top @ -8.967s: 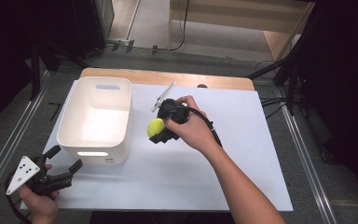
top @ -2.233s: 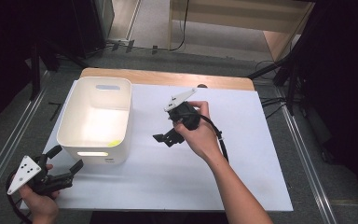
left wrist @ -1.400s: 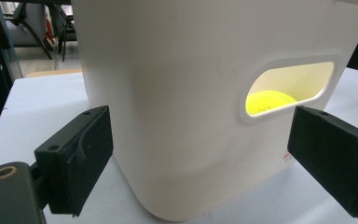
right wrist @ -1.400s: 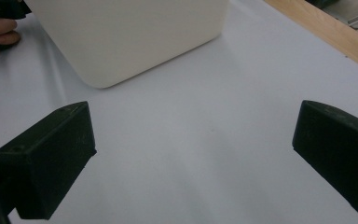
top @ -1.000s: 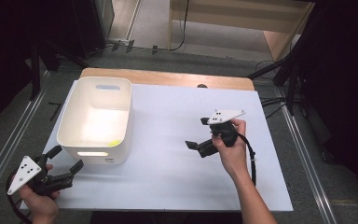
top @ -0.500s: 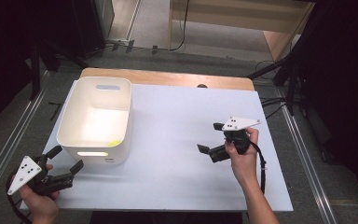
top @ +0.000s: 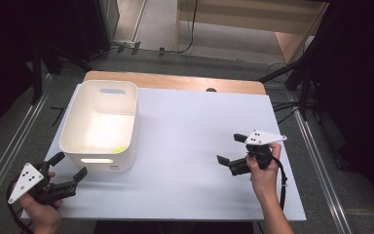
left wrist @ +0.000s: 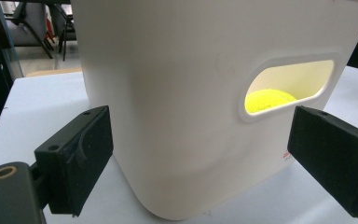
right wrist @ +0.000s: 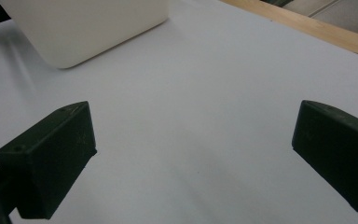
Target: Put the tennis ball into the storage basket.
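Note:
A white plastic bin (top: 100,124) stands on the left half of the white table (top: 185,146). A yellow-green ball (top: 119,150) lies in its near right corner; through the bin's handle slot the ball (left wrist: 266,99) shows again. My left gripper (top: 68,166) is open at the table's near left corner, jaws pointing at the bin (left wrist: 205,93) from just short of its near wall. My right gripper (top: 229,148) is open and holds nothing, over the right part of the table, jaws pointing left toward the bin (right wrist: 88,28).
A wooden strip (top: 175,82) runs along the table's far edge. Metal rails (top: 9,146) flank the table on both sides, and a cable trails from the right gripper past the table's right edge. Dark stands and floor lie beyond.
The right gripper has drawn back rightward and toward the near edge, away from the bin, with its jaws open. The ball it held earlier now lies in the bin. The left gripper has stayed put.

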`<state>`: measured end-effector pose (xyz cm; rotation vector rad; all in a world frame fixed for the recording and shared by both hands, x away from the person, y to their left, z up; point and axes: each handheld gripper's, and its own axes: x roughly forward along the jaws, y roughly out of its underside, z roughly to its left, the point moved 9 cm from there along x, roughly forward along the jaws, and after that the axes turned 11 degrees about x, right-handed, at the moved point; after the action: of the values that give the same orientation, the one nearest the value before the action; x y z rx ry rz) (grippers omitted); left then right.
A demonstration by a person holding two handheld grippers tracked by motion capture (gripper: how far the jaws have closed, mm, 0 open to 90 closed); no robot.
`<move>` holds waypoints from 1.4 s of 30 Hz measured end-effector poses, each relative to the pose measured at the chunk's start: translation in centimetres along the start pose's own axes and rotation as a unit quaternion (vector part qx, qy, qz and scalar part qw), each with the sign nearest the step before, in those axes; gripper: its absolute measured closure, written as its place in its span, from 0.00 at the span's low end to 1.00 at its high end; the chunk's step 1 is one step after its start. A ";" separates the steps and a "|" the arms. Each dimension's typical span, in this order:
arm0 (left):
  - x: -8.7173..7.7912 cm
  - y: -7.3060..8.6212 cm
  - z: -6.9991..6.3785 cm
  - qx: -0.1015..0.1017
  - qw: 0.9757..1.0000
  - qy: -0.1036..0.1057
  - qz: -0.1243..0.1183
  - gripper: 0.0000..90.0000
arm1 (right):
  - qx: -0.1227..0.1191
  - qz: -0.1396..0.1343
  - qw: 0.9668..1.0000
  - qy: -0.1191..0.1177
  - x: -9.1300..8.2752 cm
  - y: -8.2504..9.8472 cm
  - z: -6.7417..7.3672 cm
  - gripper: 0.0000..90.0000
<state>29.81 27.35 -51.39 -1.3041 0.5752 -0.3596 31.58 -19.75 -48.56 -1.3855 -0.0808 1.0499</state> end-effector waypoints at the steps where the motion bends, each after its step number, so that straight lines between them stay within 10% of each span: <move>1: 0.0 0.0 0.0 0.000 1.000 0.000 0.000 0.08 | -0.003 -0.005 1.000 0.002 -0.1 0.1 -0.2 0.00; 42: -0.1 0.0 0.0 0.003 1.000 0.001 0.000 0.08 | 0.037 -0.055 0.997 0.044 -4.9 5.9 -4.4 0.06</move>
<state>29.74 27.35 -51.38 -1.2971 0.5759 -0.3630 28.23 -27.12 -51.97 -1.3431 -0.0517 0.8911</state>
